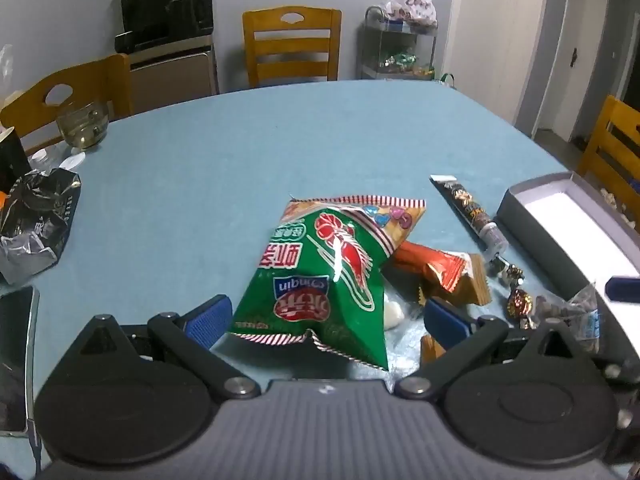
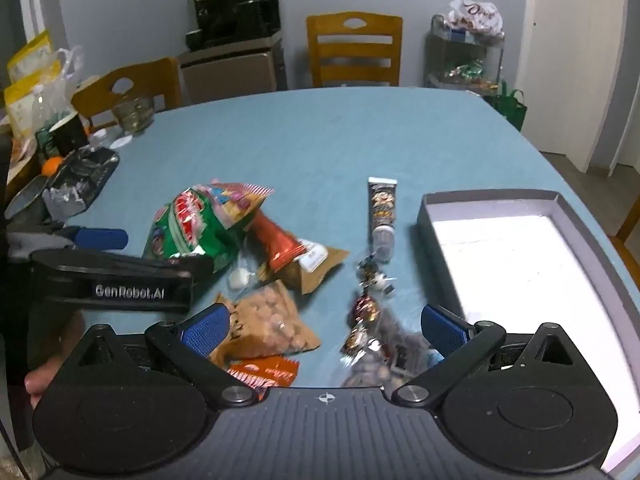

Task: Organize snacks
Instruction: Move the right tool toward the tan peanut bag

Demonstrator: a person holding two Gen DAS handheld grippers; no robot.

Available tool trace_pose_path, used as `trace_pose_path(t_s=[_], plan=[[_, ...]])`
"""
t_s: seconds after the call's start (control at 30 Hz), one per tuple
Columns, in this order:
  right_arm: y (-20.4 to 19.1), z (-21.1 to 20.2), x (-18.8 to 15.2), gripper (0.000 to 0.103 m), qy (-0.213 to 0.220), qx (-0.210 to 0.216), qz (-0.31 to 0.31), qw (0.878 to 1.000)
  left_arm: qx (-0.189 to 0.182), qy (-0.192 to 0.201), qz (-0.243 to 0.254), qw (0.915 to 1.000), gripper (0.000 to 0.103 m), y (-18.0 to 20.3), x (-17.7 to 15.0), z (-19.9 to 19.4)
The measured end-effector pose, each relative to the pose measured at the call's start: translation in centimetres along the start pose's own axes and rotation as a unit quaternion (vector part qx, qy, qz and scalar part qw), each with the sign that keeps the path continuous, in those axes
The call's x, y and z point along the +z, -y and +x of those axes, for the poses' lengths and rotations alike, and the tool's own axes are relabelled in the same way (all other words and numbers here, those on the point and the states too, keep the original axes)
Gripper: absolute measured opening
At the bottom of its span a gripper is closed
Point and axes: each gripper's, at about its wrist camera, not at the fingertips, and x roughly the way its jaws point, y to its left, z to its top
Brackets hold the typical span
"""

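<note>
A green snack bag (image 1: pixel 320 276) lies on the blue table, its near end between the open jaws of my left gripper (image 1: pixel 326 320); it also shows in the right wrist view (image 2: pixel 192 228). An orange packet (image 1: pixel 432 268) and a tan packet (image 1: pixel 472 284) lie right of it. My right gripper (image 2: pixel 324 330) is open above a clear bag of dark sweets (image 2: pixel 380 352), blurred. A peanut bag (image 2: pixel 268 320), a black tube (image 2: pixel 382 208) and wrapped candies (image 2: pixel 372 276) lie nearby. The grey open box (image 2: pixel 480 200) stands to the right.
A crumpled black bag (image 1: pixel 36 220), a phone (image 1: pixel 16 356) and a glass bowl (image 1: pixel 82 126) lie at the table's left. Wooden chairs (image 1: pixel 292 46) stand around. A shelf cart (image 1: pixel 400 44) and a black appliance (image 1: pixel 168 4) are by the far wall.
</note>
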Motion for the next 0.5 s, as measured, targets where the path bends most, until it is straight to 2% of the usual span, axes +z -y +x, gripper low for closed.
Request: trace_pose_path(t_s=[0.23, 0.5], plan=[[-0.3, -0.1, -0.2, 0.103, 0.004, 0.011, 0.001, 1.0, 0.0, 0.0, -0.005, 1.0, 0.103, -1.1, 0.4, 0.3], [-0.5, 0.3, -0.2, 0.103, 0.002, 0.019, 0.001, 1.0, 0.018, 0.0, 0.007, 0.9998, 0.103, 0.4, -0.2, 0.4]])
